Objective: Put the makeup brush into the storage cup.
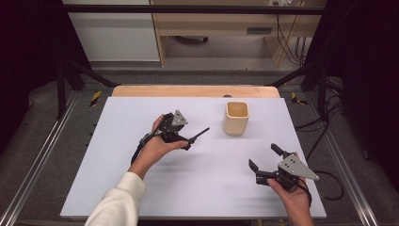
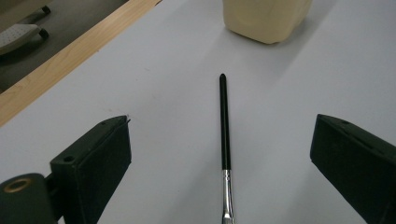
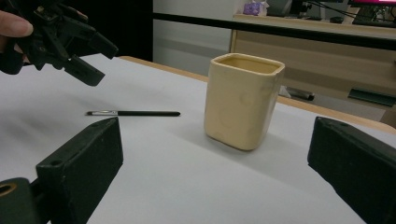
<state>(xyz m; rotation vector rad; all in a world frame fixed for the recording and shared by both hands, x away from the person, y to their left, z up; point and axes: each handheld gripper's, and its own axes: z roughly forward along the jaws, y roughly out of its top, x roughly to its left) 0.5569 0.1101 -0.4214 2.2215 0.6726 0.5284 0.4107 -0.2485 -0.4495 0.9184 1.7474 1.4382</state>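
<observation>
Black and thin, the paintbrush (image 2: 224, 126) lay flat on the white worktop (image 1: 141, 188), right between the wide-open jaws of the left claw (image 1: 188, 140), not held. The cream cup (image 1: 235, 118) stood near. The right claw (image 1: 264, 157) was wide open and held nothing.

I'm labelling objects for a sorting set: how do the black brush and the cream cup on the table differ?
The brush is thin and long, with a black handle and silver ferrule; the cup is wide, squarish and cream all over. The brush lies flat on the white table; the cup stands upright with its mouth open upward. The brush lies between the open jaws of the left gripper; the cup stands apart, untouched. Both rest on the table.
</observation>
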